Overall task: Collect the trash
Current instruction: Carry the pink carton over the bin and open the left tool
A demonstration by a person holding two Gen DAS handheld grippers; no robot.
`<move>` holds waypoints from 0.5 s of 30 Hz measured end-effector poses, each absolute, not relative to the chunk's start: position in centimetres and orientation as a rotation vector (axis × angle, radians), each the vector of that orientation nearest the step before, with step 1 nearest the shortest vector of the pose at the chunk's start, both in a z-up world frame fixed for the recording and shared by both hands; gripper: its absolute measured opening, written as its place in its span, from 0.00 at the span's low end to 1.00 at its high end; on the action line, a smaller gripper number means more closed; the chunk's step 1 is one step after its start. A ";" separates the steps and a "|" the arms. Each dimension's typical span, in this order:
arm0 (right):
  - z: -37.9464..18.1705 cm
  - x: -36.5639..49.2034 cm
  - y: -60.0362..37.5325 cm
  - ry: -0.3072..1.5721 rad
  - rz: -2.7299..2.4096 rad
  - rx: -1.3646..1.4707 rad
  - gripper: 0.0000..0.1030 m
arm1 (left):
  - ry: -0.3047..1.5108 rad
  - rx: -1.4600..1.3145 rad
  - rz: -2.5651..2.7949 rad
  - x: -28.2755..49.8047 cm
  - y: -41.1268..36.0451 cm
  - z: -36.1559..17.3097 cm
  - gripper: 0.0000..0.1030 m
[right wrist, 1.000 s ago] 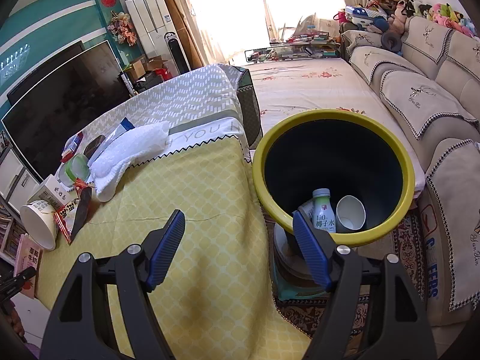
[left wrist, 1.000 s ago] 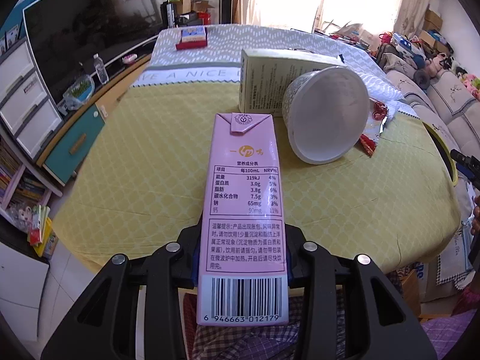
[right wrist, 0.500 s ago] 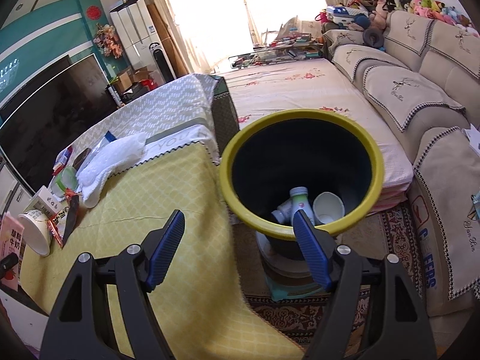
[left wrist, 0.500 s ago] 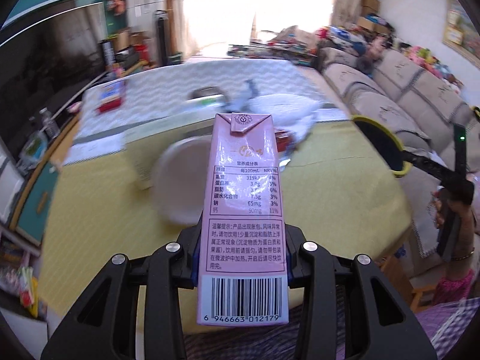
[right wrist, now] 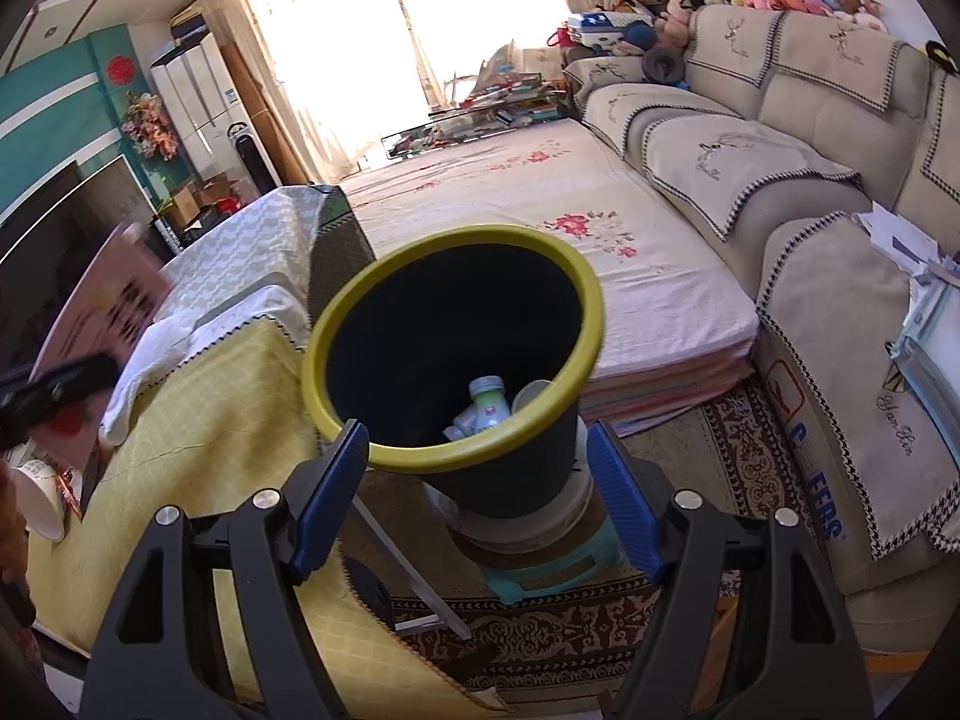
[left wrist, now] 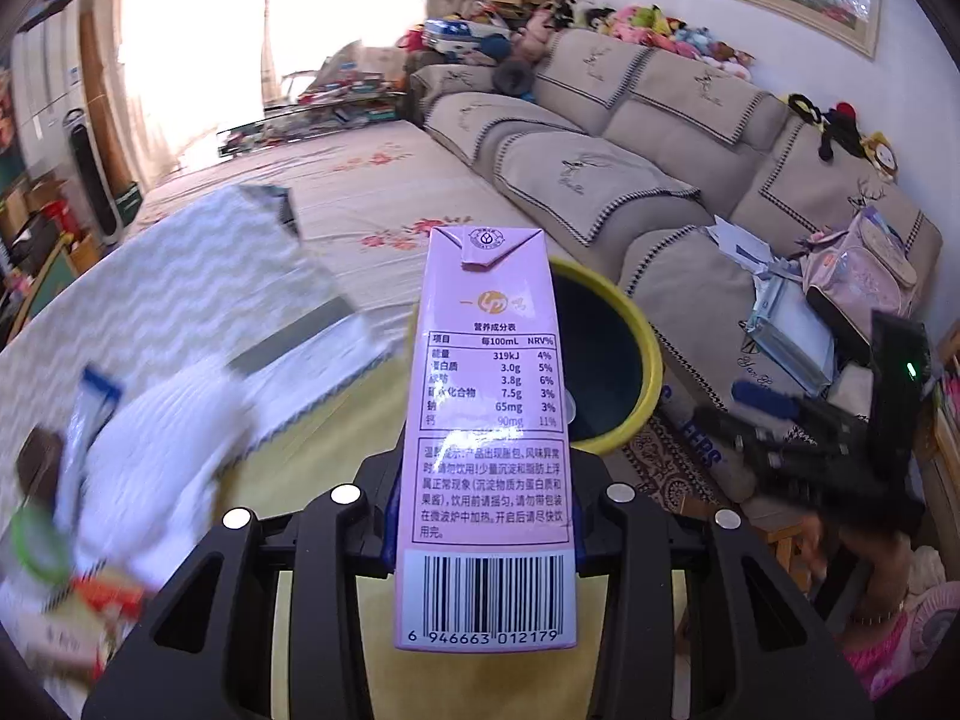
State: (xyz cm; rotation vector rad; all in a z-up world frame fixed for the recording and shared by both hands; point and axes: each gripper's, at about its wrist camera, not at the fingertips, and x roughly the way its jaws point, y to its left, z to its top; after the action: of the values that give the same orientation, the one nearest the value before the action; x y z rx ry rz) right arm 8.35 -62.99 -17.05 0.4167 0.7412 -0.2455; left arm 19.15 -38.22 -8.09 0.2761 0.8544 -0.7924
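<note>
A pink milk carton [left wrist: 486,438] stands upright between the fingers of my left gripper [left wrist: 483,519], which is shut on its lower part. Behind the carton is the black trash bin with a yellow rim [left wrist: 642,360], beside the table's edge. In the right wrist view the bin [right wrist: 591,300] fills the middle; a small white bottle [right wrist: 489,402] and a white cup [right wrist: 531,393] lie at its bottom. My right gripper [right wrist: 477,480] hangs open just before the bin's near rim, with nothing between its blue pads. The carton [right wrist: 102,312] shows blurred at the far left there.
The table has a yellow cloth [right wrist: 210,420] with a white towel [right wrist: 150,354] and a paper bowl [right wrist: 39,498] at its left. The bin stands on a teal stool [right wrist: 558,570] on a patterned rug. A beige sofa [right wrist: 780,180] runs along the right, a low mattress behind the bin.
My left gripper has swung right with the carton, from facing the bowl and box on the table to facing the bin. My right gripper has shifted so the bin sits centred before it.
</note>
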 end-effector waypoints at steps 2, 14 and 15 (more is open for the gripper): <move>-17.6 8.2 -63.8 0.751 -0.257 0.432 0.69 | 0.883 0.285 -0.813 20.7 -41.3 -8.9 0.38; -19.4 7.8 -66.1 0.791 -0.279 0.480 0.70 | 0.942 0.315 -0.779 25.9 -51.0 -14.1 0.61; -19.4 7.8 -66.0 0.791 -0.278 0.480 0.70 | 0.934 0.308 -0.781 25.8 -50.8 -13.9 0.63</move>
State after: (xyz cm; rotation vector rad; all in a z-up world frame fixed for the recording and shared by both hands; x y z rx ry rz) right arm 7.75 -66.04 -19.43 0.4798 0.7909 -0.2785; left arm 25.84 -50.82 -13.88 0.3084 0.9336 -0.7810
